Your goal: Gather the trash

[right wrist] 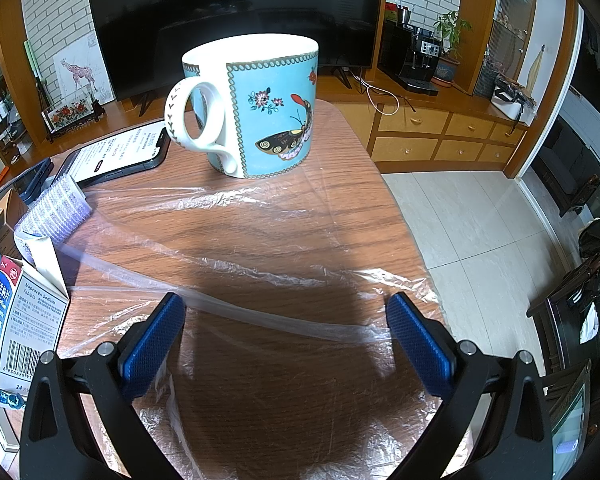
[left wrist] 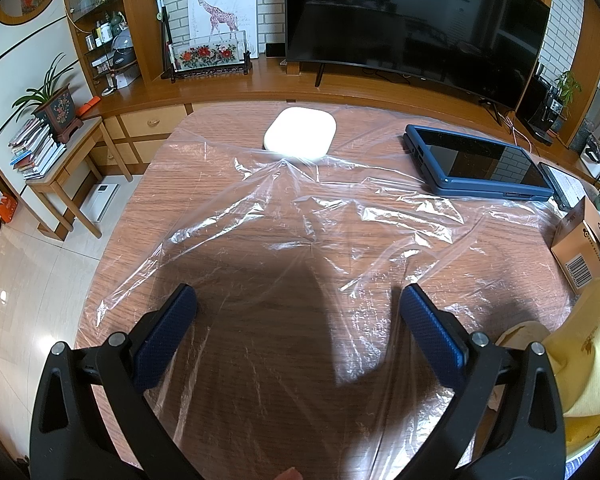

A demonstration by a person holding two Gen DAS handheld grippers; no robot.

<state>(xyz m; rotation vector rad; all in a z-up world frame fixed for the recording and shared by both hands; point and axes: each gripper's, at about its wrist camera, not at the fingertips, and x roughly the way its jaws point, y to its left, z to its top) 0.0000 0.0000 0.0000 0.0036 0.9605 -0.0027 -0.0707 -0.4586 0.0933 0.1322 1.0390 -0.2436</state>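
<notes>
In the right wrist view, the white medicine box (right wrist: 24,332) at the left edge reads "Naproxen Sodium" with "Tablets" under it in small print. Chinese characters run down its blue band, too distorted to make out. Beneath its barcode stand the digits "6 930829 91", cut off by the jaws, and "24" lower down. The phone (right wrist: 116,152) lying behind the mug shows lines of black text, too small to read. In the left wrist view, the brown carton (left wrist: 580,248) at the right carries a barcode with no legible digits, and print on the yellow bag (left wrist: 592,352) is unreadable.
</notes>
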